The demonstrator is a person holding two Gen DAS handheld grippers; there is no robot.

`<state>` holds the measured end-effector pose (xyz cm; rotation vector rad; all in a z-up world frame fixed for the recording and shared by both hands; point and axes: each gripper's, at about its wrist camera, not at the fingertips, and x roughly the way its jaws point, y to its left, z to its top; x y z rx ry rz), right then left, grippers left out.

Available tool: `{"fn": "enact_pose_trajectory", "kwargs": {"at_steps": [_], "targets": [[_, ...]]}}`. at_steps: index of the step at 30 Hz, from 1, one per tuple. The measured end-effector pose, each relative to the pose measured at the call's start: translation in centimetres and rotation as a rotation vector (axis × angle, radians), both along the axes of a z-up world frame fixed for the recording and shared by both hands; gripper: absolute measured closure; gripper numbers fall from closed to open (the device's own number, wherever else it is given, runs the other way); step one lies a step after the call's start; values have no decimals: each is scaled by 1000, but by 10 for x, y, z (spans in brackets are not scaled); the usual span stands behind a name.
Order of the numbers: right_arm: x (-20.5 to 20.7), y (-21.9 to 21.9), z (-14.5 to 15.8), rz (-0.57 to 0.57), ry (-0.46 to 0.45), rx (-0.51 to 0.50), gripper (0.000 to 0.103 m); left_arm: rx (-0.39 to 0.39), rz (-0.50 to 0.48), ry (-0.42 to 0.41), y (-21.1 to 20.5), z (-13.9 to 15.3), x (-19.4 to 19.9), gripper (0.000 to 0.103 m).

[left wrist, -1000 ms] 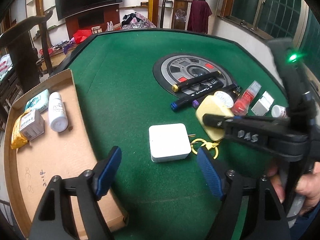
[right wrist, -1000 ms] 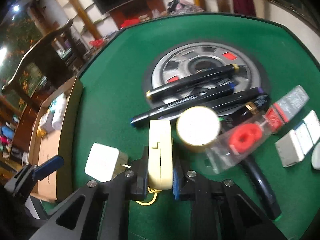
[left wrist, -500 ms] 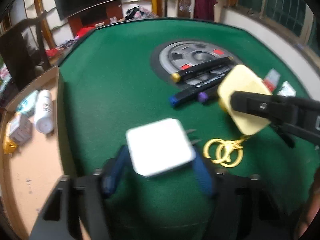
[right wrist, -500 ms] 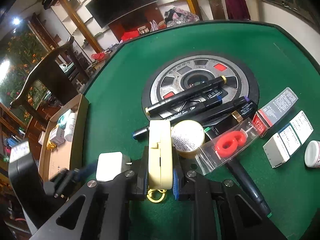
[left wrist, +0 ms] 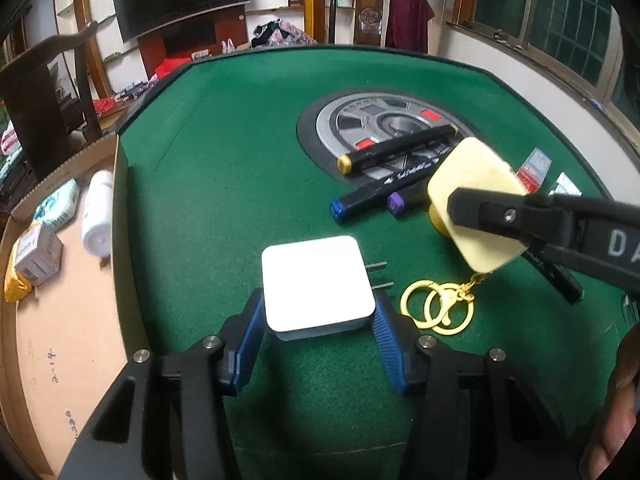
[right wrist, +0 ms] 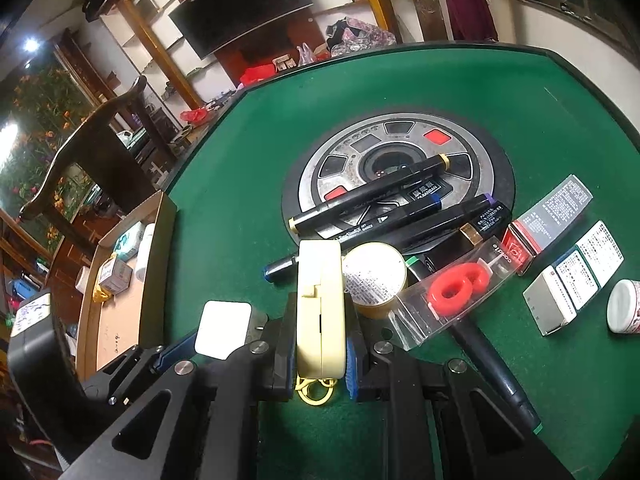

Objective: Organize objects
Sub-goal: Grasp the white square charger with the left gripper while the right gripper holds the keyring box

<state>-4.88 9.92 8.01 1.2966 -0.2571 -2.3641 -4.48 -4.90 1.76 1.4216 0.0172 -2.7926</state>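
A: The left wrist view looks steeply down along its fingers, close over the green table (left wrist: 248, 184).

B: The right wrist view tilts down likewise, from beside it. Both share the white charger (left wrist: 316, 284) (right wrist: 222, 330) and cardboard tray (left wrist: 60, 344) (right wrist: 120, 320).

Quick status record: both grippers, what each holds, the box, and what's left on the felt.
left gripper: jaws have just been closing, pads against the sides of the white charger
right gripper: shut on the cream case, gold key rings hanging below
cardboard box: at the table's left edge, holds a white bottle and small packets
green table: markers, round tin, red ring pack, small boxes
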Motion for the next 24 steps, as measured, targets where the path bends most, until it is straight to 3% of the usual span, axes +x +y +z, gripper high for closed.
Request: {"fn": "enact_pose_trajectory", "kwargs": {"at_steps": [3, 8, 12, 14, 15, 16, 24], "targets": [[1, 1, 2, -3, 4, -6, 83, 23, -13, 3, 0, 1, 2, 53], [0, 2, 1, -7, 3, -3, 83, -12, -8, -9, 5, 1, 0, 52], [0, 1, 1, -6, 3, -3, 83, -42, -4, -23, 8, 0, -4, 33], [0, 1, 1, -5, 8, 0, 83, -39, 2, -15, 7, -2, -9, 33], [0, 1, 1, -6, 8, 0, 83, -32, 4, -17, 5, -3, -10, 48], [0, 2, 1, -6, 7, 0, 83, -16, 1, -17, 4, -5, -11, 50], [0, 1, 2, -11, 16, 1, 83, -6, -13, 44, 9, 4, 6, 52]]}}
